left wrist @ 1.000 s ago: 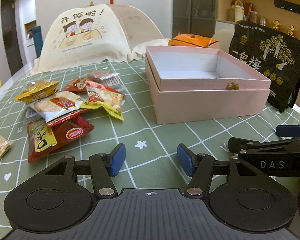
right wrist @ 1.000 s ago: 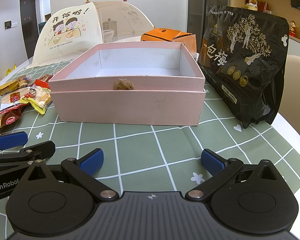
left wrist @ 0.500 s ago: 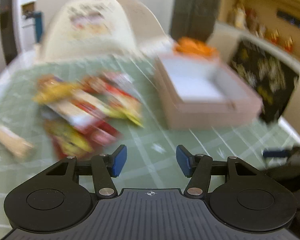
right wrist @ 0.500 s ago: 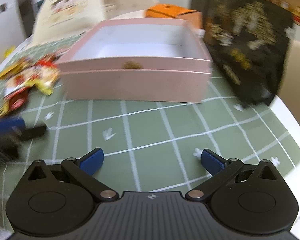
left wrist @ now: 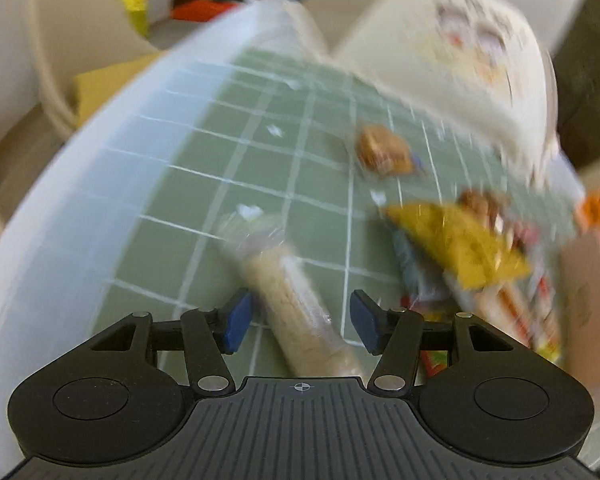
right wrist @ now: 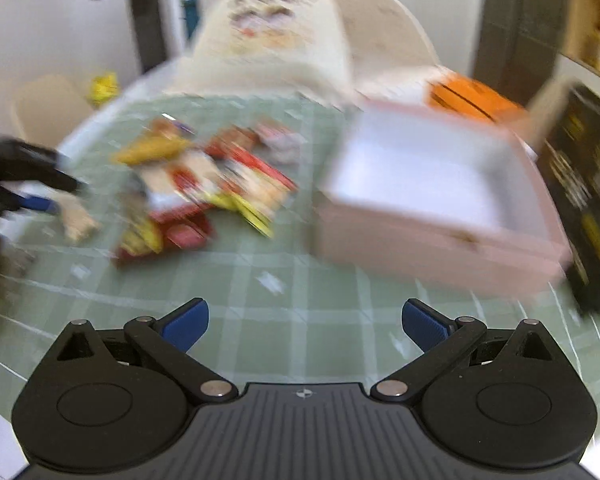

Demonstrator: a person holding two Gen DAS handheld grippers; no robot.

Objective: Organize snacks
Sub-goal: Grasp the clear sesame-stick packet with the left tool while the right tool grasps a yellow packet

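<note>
Both views are motion-blurred. My left gripper [left wrist: 300,322] is open, its jaws on either side of a long beige snack in clear wrap [left wrist: 296,300] that lies on the green checked tablecloth [left wrist: 204,184]. It also shows in the right wrist view [right wrist: 76,218], beside my left gripper [right wrist: 40,196]. A pile of snack packets [left wrist: 460,240], yellow and red, lies to the right; it also shows in the right wrist view [right wrist: 204,184]. My right gripper [right wrist: 304,320] is open and empty above the cloth. The open pink box [right wrist: 432,200] stands at the right.
A cream food cover [right wrist: 276,36] stands at the back of the table. A black snack bag [right wrist: 588,200] stands right of the box, an orange box [right wrist: 472,96] behind it. The table edge [left wrist: 80,184] curves at the left, with chairs [left wrist: 80,52] beyond.
My left gripper has swung left and down to the beige snack, which now lies between its jaws. My right gripper has turned left, so the snack pile is now in its view.
</note>
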